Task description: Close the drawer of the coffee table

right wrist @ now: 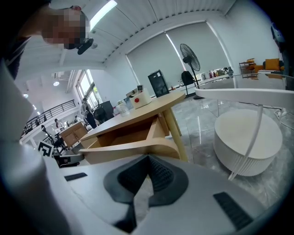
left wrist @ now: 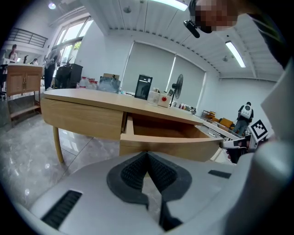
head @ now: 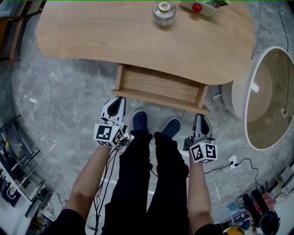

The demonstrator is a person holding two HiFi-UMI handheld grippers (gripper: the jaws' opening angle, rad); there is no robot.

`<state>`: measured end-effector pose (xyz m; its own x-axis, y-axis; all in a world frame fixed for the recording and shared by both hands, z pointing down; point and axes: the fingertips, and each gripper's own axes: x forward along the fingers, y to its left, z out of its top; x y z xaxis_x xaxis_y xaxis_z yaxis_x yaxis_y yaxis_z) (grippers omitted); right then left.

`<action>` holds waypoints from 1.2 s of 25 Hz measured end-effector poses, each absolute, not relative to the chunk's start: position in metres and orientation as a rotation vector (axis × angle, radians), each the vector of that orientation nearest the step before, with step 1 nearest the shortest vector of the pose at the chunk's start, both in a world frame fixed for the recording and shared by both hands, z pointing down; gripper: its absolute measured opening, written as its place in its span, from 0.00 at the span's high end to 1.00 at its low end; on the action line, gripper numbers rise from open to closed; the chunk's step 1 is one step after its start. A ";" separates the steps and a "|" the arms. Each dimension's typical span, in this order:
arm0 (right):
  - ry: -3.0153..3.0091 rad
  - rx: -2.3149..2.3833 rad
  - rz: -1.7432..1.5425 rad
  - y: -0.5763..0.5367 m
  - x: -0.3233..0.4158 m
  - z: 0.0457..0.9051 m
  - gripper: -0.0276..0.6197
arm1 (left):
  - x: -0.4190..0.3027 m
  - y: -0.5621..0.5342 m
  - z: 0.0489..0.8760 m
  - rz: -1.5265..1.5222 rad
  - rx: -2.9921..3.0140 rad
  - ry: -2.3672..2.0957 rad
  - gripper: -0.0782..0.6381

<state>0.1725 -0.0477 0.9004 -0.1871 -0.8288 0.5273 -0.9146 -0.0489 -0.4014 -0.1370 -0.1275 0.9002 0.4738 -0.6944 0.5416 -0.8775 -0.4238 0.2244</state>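
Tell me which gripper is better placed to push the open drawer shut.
Left, narrowly: the left gripper, jaws together, sits almost against the drawer front; the right gripper hangs slightly back near its corner.

The head view's top edge crops the coffee table [head: 92, 32] and the white box with a red button [head: 204, 7], the tabletop hides the rear of the drawer [head: 161, 85], and the right edge cuts the round white table [head: 271, 98].
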 end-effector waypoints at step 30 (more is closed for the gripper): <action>-2.077 1.958 1.053 -0.103 0.187 0.901 0.92 | -0.123 -0.185 0.900 0.491 2.266 -1.302 0.86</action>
<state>0.1866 -0.1034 0.9011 -0.1685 -0.8422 0.5121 -0.9109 -0.0655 -0.4074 -0.1229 -0.1848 0.9003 0.4840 -0.7010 0.5238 -0.8723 -0.4342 0.2248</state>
